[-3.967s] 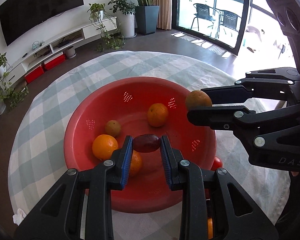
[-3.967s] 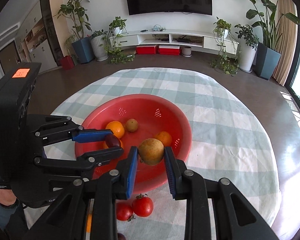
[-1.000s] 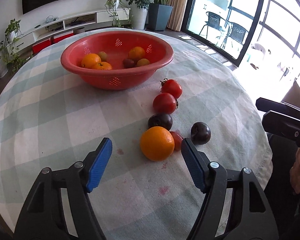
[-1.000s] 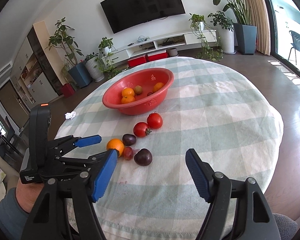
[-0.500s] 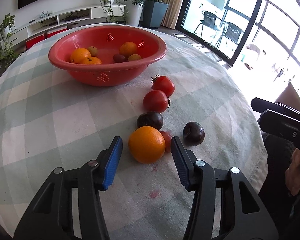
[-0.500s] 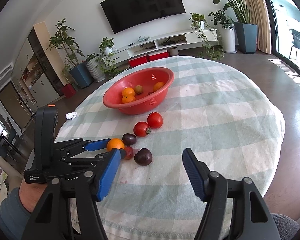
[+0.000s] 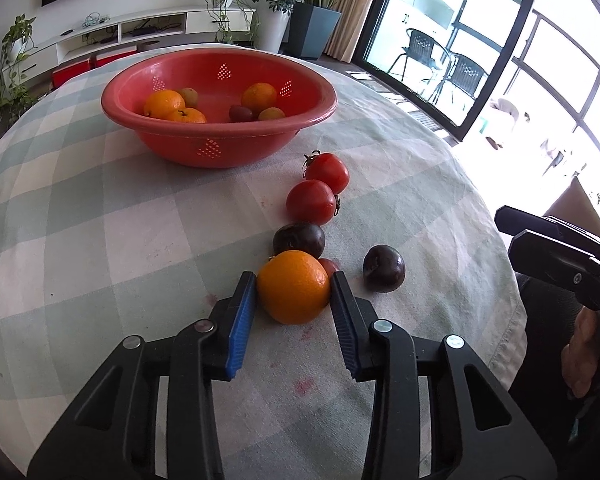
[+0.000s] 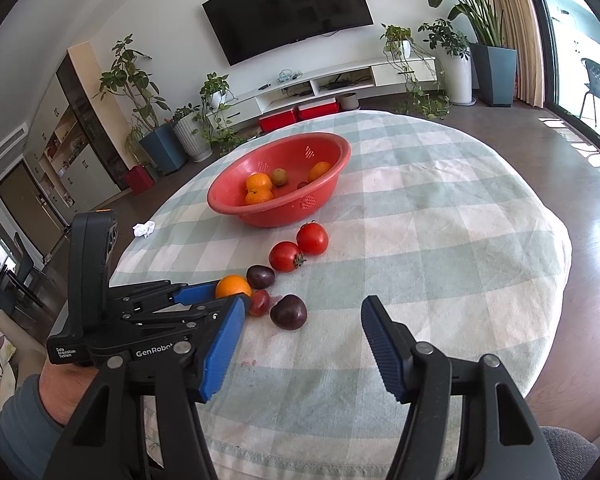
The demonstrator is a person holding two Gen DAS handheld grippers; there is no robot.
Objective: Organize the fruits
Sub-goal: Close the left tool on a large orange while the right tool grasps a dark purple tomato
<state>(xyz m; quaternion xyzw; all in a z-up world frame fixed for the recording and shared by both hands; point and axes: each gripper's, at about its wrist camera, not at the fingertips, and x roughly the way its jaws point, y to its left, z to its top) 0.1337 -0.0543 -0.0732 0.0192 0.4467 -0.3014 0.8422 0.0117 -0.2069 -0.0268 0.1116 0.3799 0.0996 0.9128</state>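
An orange (image 7: 294, 292) lies on the checked cloth between the blue pads of my left gripper (image 7: 293, 277). Its jaws are closing and both pads touch the orange's sides. In the right wrist view the left gripper (image 8: 225, 295) sits at the orange (image 8: 233, 286). A small red fruit (image 7: 329, 266) touches the orange behind it. Two dark plums (image 7: 299, 238) (image 7: 384, 268) and two tomatoes (image 7: 311, 202) (image 7: 326, 172) lie in a row towards the red bowl (image 7: 220, 54), which holds several fruits. My right gripper (image 8: 304, 305) hovers near the table's front, jaws closing slowly on nothing.
A crumpled white tissue (image 8: 144, 229) lies at the table's left edge. The round table's cloth (image 8: 440, 216) stretches bare to the right of the fruit. A person's hand (image 7: 584, 344) holds the right gripper (image 7: 506, 226) off the table's right edge.
The left gripper's jaws have narrowed from wide apart to touching the orange. The right gripper's jaws have narrowed a little. Neither hand has shifted noticeably.
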